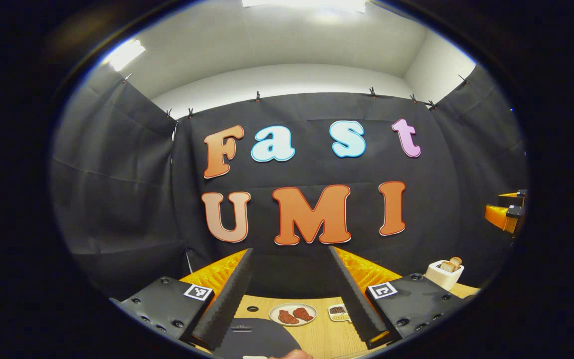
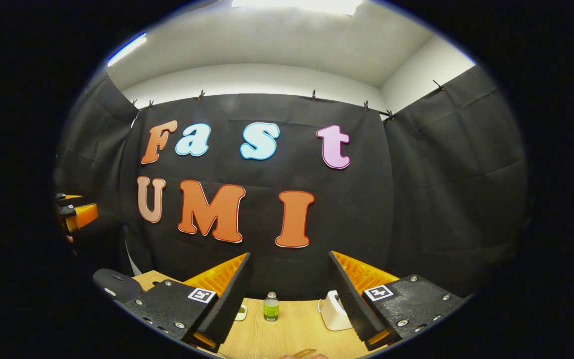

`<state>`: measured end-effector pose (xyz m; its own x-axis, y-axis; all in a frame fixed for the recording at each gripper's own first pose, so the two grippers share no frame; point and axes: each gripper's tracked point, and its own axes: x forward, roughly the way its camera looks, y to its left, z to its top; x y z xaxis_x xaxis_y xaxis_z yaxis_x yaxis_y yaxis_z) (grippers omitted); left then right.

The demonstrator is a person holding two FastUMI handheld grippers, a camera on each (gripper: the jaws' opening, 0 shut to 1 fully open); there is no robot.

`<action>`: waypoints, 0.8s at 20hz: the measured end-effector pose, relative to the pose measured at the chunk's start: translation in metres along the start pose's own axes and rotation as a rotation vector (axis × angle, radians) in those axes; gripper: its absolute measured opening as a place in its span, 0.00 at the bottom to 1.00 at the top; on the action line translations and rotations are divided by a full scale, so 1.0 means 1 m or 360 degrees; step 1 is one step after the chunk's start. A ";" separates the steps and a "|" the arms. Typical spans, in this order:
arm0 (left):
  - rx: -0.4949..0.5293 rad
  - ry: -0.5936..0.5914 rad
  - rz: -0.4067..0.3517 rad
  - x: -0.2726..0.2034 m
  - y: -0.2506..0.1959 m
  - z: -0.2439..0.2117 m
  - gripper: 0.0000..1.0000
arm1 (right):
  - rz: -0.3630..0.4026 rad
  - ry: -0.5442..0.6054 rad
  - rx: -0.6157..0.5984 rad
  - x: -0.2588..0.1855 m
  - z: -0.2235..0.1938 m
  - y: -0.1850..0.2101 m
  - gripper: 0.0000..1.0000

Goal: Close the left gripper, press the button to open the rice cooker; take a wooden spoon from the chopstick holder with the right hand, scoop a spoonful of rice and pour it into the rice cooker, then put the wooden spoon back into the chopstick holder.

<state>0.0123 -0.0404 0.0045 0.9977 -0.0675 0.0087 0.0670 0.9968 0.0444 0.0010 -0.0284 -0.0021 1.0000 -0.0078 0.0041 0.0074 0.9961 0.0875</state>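
Here both the left tongs [image 1: 289,294] and right tongs [image 2: 289,294] stand apart, holding nothing, above the wooden table [image 2: 287,331].

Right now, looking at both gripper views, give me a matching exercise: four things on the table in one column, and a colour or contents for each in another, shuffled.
Things:
1. plate
2. small bottle
3. toaster
4. rice cooker

Descriptions:
A. green label
B. white, with bread slices sticking out
C. dark rounded lid
D. holds two reddish pieces of food

Pairs: 1-D, 2-A, 3-B, 4-C
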 end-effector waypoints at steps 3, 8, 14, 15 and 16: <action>-0.0004 0.0005 -0.0004 0.003 0.001 0.003 0.93 | -0.0034 -0.0008 -0.0052 -0.001 0.000 -0.006 0.93; 0.0019 0.0005 0.0025 0.005 0.011 0.004 0.76 | -0.0047 0.0038 -0.0071 0.000 -0.009 -0.010 0.93; 0.0051 0.0157 0.0059 0.013 0.022 -0.018 0.15 | -0.0071 0.0070 -0.0058 0.005 -0.018 -0.016 0.93; 0.0026 0.0216 0.0050 0.014 0.023 -0.026 0.07 | -0.0075 0.0078 -0.0056 0.004 -0.020 -0.017 0.93; 0.0000 0.0293 0.0053 0.017 0.026 -0.035 0.07 | -0.0078 0.0088 -0.0053 0.004 -0.023 -0.018 0.93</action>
<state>0.0310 -0.0141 -0.0291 0.9847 -0.0254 -0.1726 0.0340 0.9983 0.0471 0.0046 -0.0440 -0.0263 0.9971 -0.0527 -0.0543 0.0556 0.9970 0.0532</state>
